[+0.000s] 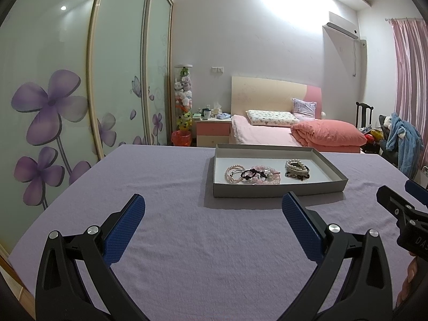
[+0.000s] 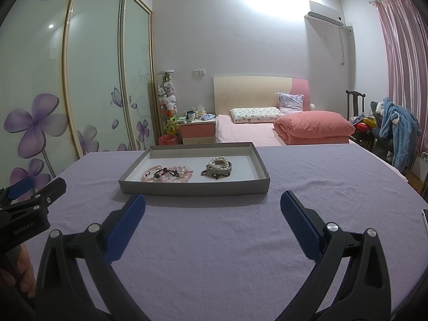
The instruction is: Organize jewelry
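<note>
While both grippers' fingers (image 1: pixel 214 208) (image 2: pixel 212 207) spread wide, the tray (image 2: pixel 192 187) sits apparently clear of table edges.

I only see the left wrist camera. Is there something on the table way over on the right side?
Observer: Yes, the corner of a flat, phone-like object shows at the far right edge of the lilac tablecloth.
Operator: Is the right gripper open?
Observer: Yes, the right gripper has its jaws spread wide, empty, short of the grey tray.
Operator: Who holds my gripper?
Observer: A hand grips the left gripper's handle.
</note>
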Action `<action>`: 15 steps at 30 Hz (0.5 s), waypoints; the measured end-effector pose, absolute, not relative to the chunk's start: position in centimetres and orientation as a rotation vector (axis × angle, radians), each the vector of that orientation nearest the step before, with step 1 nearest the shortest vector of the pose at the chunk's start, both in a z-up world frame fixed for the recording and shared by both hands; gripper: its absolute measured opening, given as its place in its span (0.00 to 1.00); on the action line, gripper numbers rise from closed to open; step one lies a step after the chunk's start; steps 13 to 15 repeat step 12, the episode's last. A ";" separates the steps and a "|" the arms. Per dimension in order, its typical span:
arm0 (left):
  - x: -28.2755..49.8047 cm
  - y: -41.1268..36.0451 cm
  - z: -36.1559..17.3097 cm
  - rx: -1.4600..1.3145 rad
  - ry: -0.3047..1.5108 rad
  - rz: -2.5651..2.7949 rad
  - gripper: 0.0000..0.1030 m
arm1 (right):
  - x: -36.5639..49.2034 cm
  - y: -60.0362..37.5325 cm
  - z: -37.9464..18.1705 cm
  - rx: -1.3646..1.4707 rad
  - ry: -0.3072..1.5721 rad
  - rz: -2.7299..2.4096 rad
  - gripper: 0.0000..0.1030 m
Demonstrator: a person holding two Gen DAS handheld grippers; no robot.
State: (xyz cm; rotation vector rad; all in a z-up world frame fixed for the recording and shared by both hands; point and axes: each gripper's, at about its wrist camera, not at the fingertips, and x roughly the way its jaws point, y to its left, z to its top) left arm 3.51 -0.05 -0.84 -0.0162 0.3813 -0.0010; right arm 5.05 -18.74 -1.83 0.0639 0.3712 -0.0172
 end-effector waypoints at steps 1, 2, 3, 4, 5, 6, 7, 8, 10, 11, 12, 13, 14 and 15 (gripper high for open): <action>3.5 -0.1 -0.8 -0.016 0.382 -0.002 0.98 | 5.1 -18.7 -1.8 0.064 0.371 -0.017 0.96; 3.5 0.0 -0.8 -0.015 0.383 -0.002 0.98 | 5.0 -18.7 -1.8 0.064 0.371 -0.018 0.96; 3.4 0.1 -0.8 -0.015 0.383 -0.002 0.98 | 5.1 -18.8 -1.8 0.064 0.371 -0.017 0.96; 3.5 0.0 -0.8 -0.015 0.383 -0.003 0.98 | 5.1 -18.8 -1.8 0.065 0.372 -0.017 0.96; 3.5 0.0 -0.7 -0.015 0.383 -0.004 0.98 | 5.1 -18.8 -1.8 0.065 0.372 -0.017 0.96; 3.5 0.1 -0.7 -0.015 0.383 -0.004 0.98 | 5.0 -18.7 -1.9 0.065 0.373 -0.017 0.96; 3.5 0.0 -0.7 -0.015 0.383 -0.003 0.98 | 5.1 -18.8 -1.8 0.064 0.372 -0.018 0.96; 3.5 0.0 -0.7 -0.016 0.383 -0.004 0.98 | 5.1 -18.8 -1.8 0.065 0.372 -0.017 0.96; 3.5 0.0 -0.7 -0.016 0.384 -0.006 0.98 | 5.1 -18.8 -1.8 0.064 0.372 -0.017 0.96; 3.5 0.0 -0.7 -0.016 0.384 -0.005 0.98 | 5.0 -18.7 -1.8 0.064 0.372 -0.018 0.96; 3.5 0.0 -0.7 -0.016 0.384 -0.005 0.98 | 5.0 -18.7 -1.8 0.064 0.372 -0.017 0.96; 3.5 0.0 -0.7 -0.016 0.384 -0.005 0.98 | 5.0 -18.7 -1.8 0.064 0.372 -0.017 0.96; 3.5 0.0 -0.7 -0.016 0.384 -0.005 0.98 | 5.0 -18.7 -1.8 0.064 0.372 -0.017 0.96; 3.5 0.0 -0.7 -0.016 0.384 -0.005 0.98 | 5.0 -18.7 -1.8 0.064 0.372 -0.017 0.96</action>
